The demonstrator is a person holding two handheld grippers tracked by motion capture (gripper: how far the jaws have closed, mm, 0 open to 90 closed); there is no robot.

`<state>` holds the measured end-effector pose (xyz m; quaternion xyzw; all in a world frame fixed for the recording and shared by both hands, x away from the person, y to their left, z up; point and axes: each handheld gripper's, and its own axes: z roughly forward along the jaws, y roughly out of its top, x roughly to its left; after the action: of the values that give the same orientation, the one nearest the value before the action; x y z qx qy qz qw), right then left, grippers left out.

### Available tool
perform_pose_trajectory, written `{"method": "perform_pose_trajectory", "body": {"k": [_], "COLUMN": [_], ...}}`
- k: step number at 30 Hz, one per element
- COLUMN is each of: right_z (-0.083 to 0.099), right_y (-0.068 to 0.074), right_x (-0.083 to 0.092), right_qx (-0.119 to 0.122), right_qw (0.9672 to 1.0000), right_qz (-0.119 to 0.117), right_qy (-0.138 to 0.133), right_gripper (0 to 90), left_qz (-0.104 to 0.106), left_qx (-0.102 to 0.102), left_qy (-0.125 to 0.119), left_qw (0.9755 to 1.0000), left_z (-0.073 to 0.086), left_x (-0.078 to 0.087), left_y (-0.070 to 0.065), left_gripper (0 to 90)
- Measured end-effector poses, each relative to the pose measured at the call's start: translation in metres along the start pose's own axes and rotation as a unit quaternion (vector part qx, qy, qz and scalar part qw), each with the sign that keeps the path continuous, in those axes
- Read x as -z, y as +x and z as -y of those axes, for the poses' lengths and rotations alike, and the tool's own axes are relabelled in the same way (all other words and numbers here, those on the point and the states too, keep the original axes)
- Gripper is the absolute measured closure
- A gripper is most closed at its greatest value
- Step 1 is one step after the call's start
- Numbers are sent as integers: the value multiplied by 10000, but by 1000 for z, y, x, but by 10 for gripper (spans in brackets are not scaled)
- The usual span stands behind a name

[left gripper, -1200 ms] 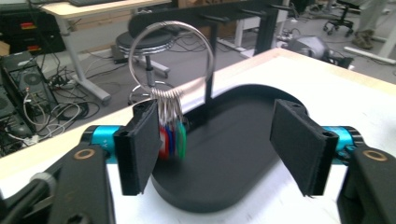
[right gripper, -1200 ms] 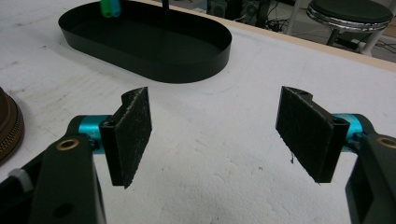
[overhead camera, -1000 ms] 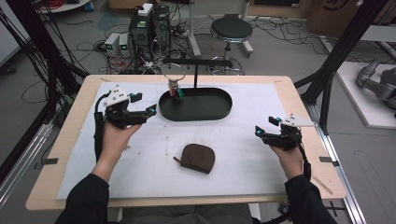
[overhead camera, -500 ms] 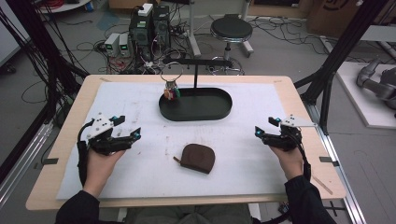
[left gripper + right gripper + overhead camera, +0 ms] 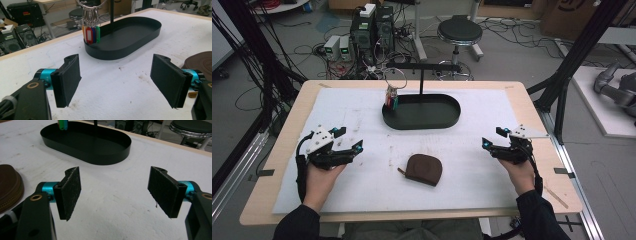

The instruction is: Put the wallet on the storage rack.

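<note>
A black oval tray (image 5: 452, 117) sits at the table's far middle, with a black post and crossbar (image 5: 421, 80) rising from it. A key ring with coloured tags (image 5: 393, 95) hangs at the tray's left end, also seen as the key tags (image 5: 91, 33). A brown zip pouch (image 5: 424, 169) lies in front of the tray. My left gripper (image 5: 350, 139) is at the near left, open and holding nothing, its jaws (image 5: 117, 80) wide apart. My right gripper (image 5: 493, 137) is at the near right, likewise open (image 5: 115, 192). Both rest well apart from the pouch.
A white mat (image 5: 362, 115) covers the wooden table. The pouch (image 5: 200, 61) shows at the right edge of the left gripper view, and the pouch (image 5: 8, 185) at the left of the right gripper view. A stool (image 5: 459, 32), computers and cables stand beyond the far edge.
My left gripper has drawn back from beside the key ring at the tray's left end toward the near left of the table. The right gripper has stayed put.
</note>
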<state>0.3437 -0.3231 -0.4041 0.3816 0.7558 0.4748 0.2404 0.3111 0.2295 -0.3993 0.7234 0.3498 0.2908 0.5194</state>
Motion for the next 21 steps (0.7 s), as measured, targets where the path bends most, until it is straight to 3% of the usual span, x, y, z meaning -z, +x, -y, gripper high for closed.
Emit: {"method": "perform_pose_trajectory", "body": {"k": [3,8,10,11,16,21], "right_z": [0,-1,-1,-1,-2,-2], "right_y": [4,18,28,28,43,59], "right_x": [-1,-7,-12,-12,-22,-35], "right_qx": [10,-74,-123,-123,-141,-138], "right_qw": [9999,9988,9965,9965,9915,9866], "right_qz": [-101,-486,-825,-825,-1290,-1600], "right_qy": [-11,-23,-3,-3,28,287], "right_gripper": [274,282,341,341,406,463], "left_qz": [27,28,23,36,68,65], "left_qx": [31,-4,-3,-6,-12,23], "left_qy": [14,19,16,21,87,84], "left_qw": [10000,10000,10000,10000,9999,9999], "left_z": [1,0,0,0,1,2], "left_x": [-2,-4,-4,-5,-8,-8], "left_y": [0,-3,-3,-3,-5,-6], "left_gripper": [240,240,240,240,240,241]}}
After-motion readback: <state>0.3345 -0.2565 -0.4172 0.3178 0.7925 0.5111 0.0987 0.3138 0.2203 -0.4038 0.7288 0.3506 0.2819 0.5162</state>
